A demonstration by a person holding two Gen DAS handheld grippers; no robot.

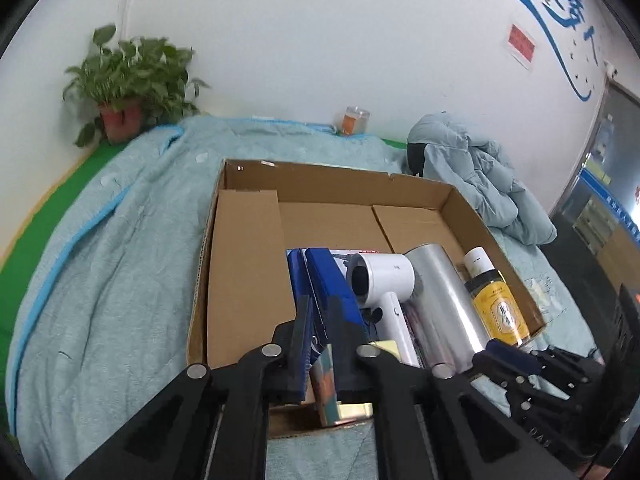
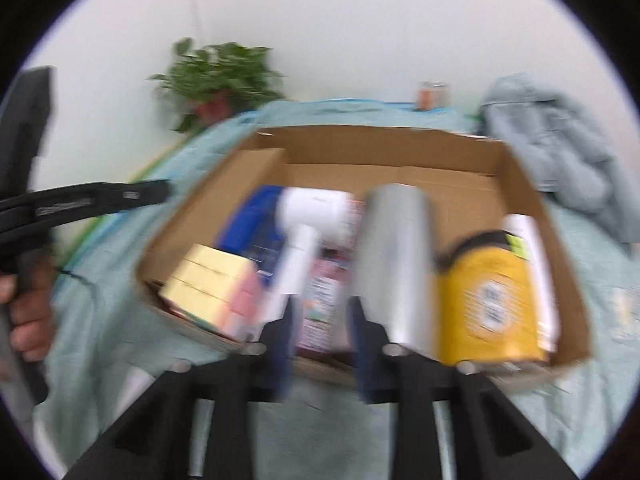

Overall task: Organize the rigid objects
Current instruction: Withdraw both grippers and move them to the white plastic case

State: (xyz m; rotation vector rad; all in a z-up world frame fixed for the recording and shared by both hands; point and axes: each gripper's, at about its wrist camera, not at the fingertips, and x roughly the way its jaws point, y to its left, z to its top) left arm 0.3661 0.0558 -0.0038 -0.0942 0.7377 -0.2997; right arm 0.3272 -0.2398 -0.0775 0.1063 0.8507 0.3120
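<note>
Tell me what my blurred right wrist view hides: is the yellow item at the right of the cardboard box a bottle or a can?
Observer: A bottle. The left wrist view shows a white cap, pointing toward the far wall of the cardboard box.
Operator: And the white thing beside the silver roll?
Observer: A hair dryer. The dark open end of its barrel faces the left camera.
Operator: Where is the right gripper?
Observer: At the box's near right corner, close to the bottle's base. I cannot tell whether it touches.
</note>
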